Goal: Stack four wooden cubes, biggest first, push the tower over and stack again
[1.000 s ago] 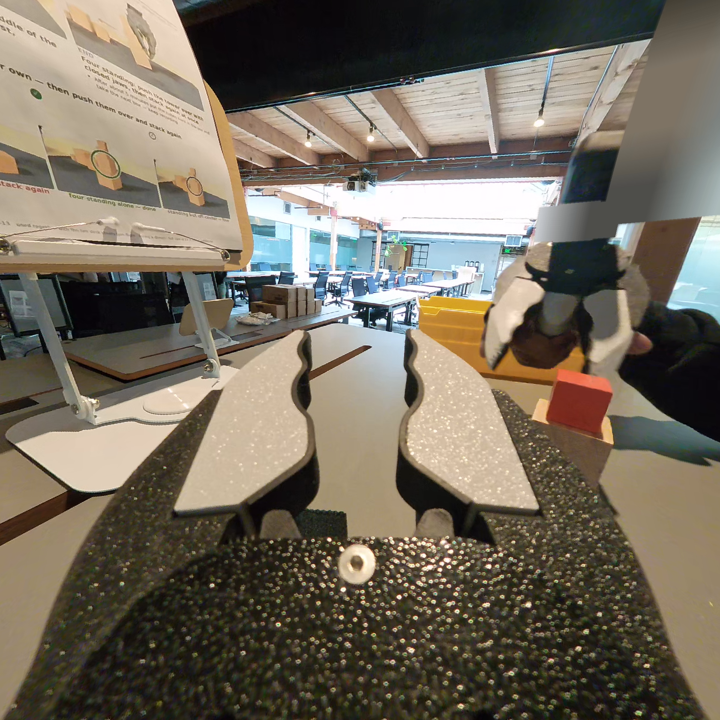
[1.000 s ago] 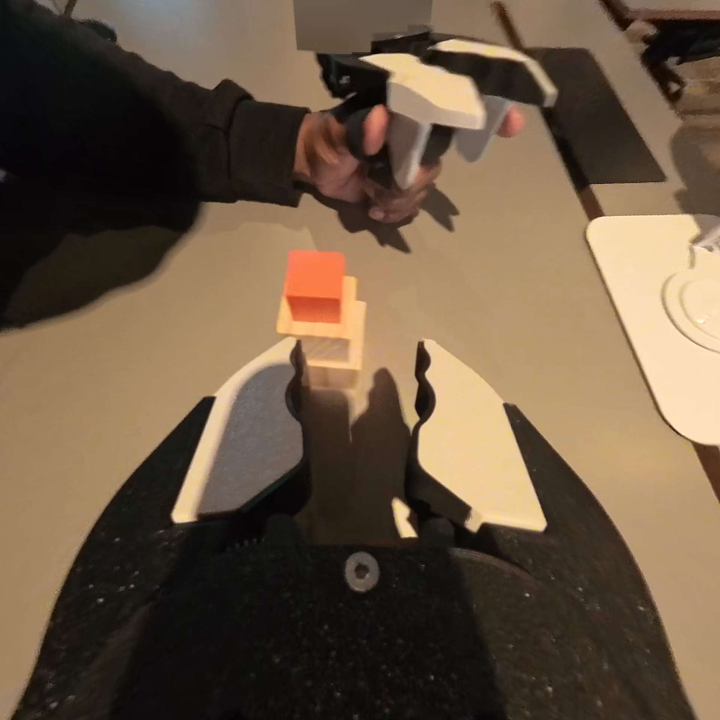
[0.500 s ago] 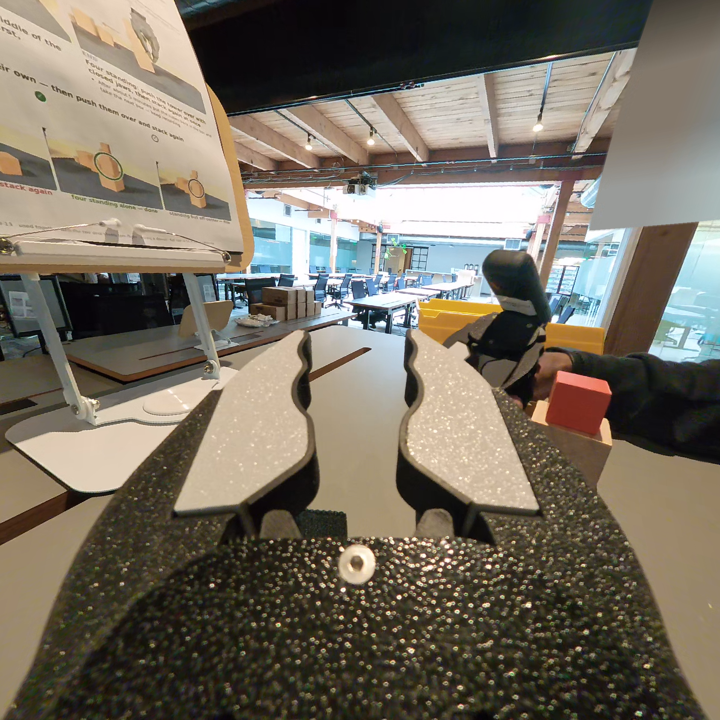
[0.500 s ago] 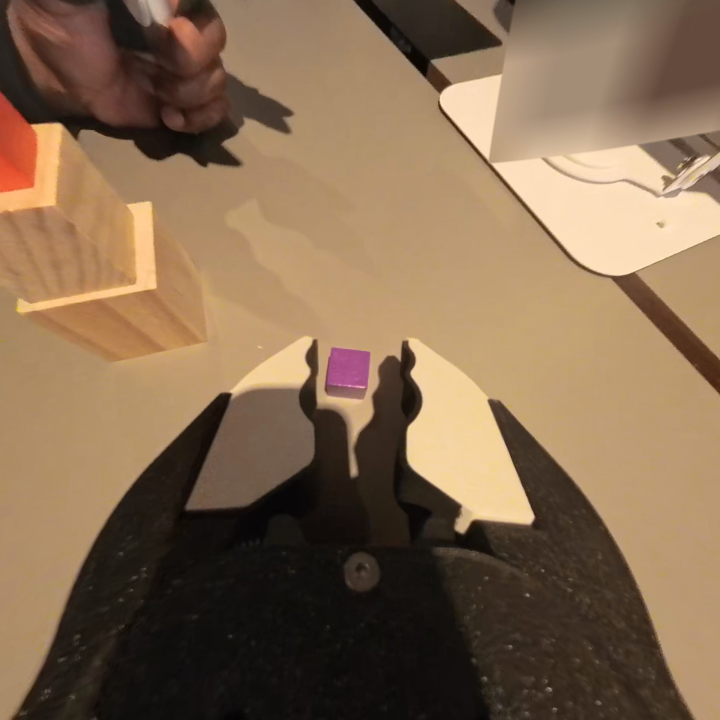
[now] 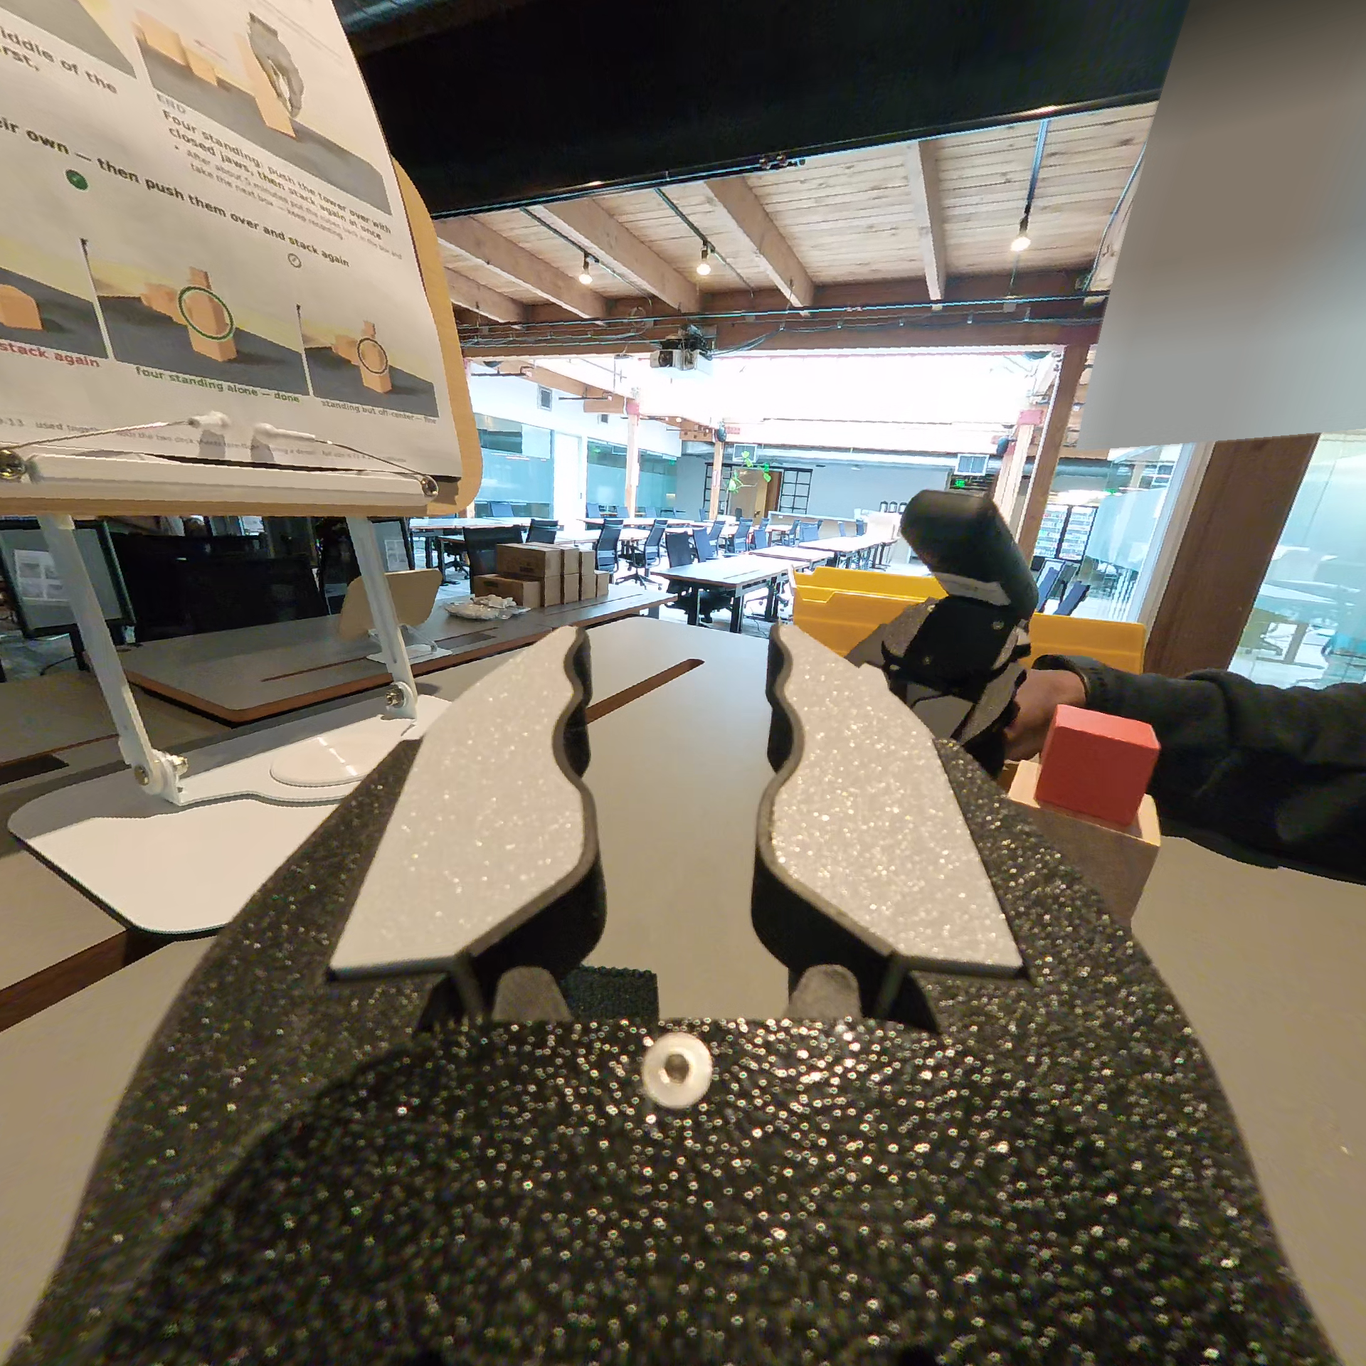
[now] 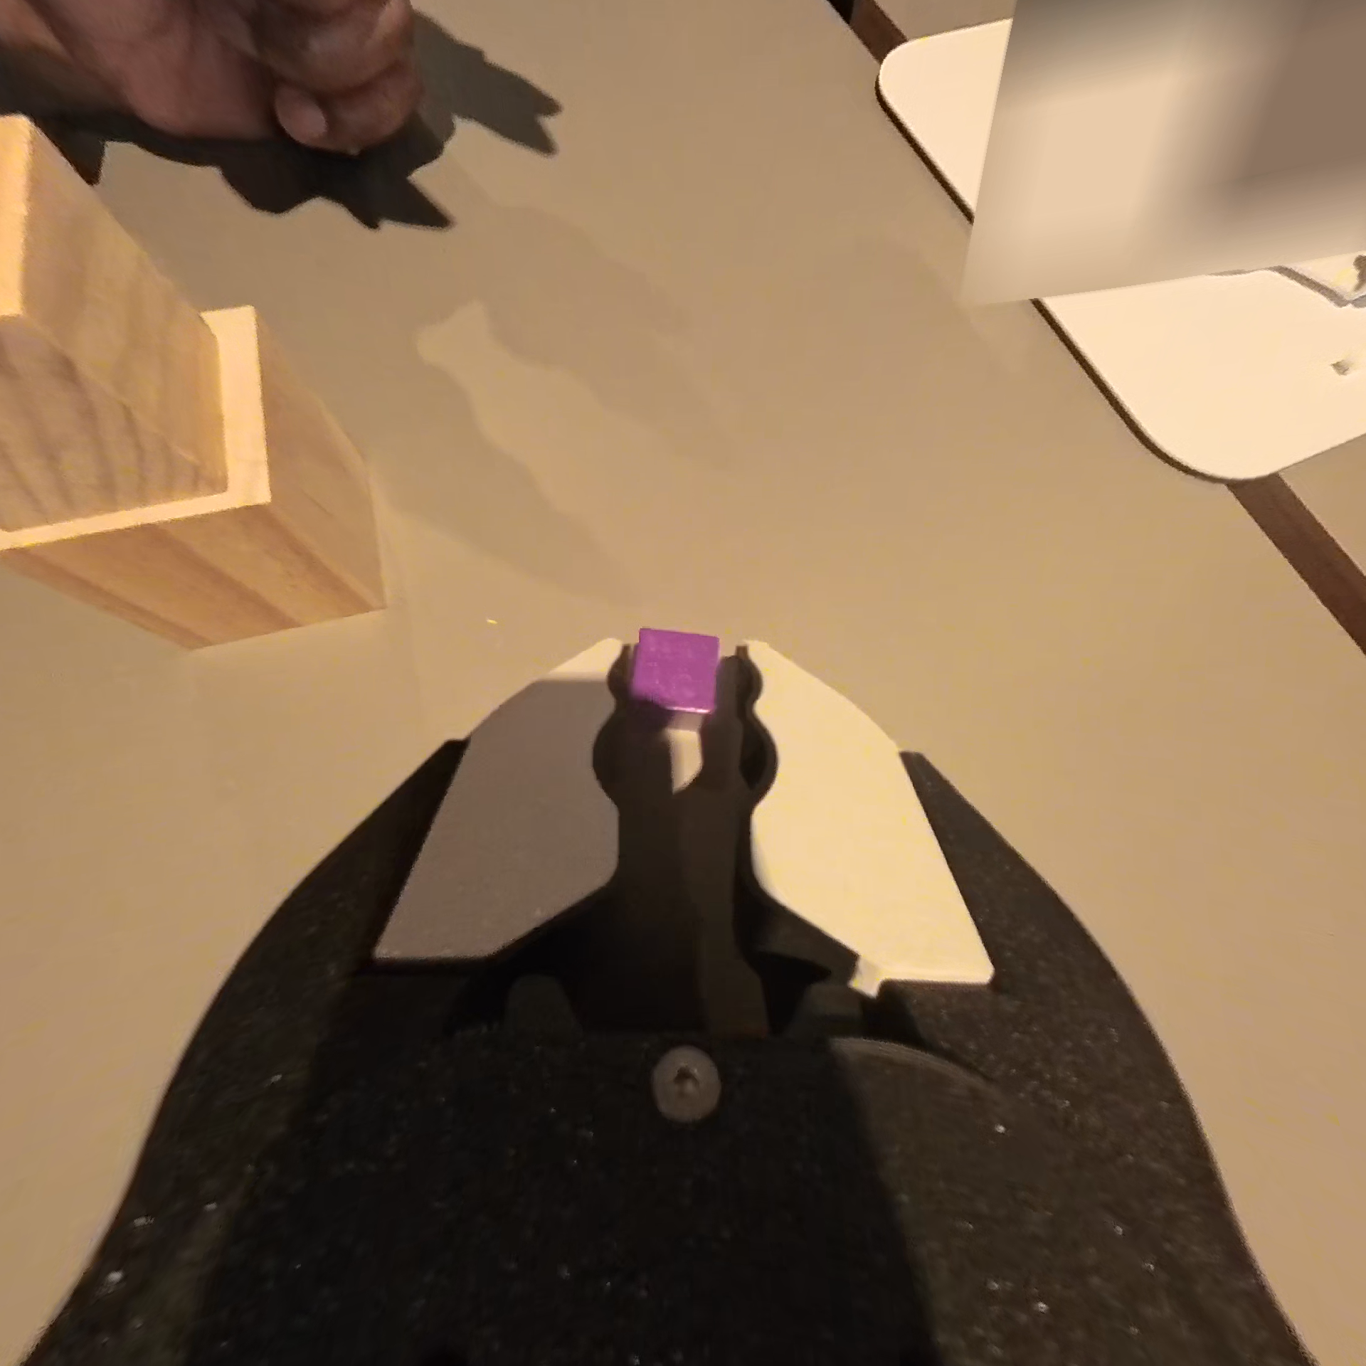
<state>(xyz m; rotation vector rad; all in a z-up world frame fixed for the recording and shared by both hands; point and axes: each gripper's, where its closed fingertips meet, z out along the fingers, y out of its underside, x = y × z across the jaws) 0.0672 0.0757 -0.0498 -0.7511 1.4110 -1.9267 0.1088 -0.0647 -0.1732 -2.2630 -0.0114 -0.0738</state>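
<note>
Jaws of the right gripper (image 6: 678,654) pinch the small purple cube (image 6: 675,669) at their tips, just above the bench (image 6: 739,369). Left gripper (image 5: 674,658) hangs with jaws spread, gripping nothing. Nearby stands the tower: large wooden cube (image 6: 244,547), smaller wooden cube (image 6: 81,399) on it, red cube (image 5: 1094,761) on top.
</note>
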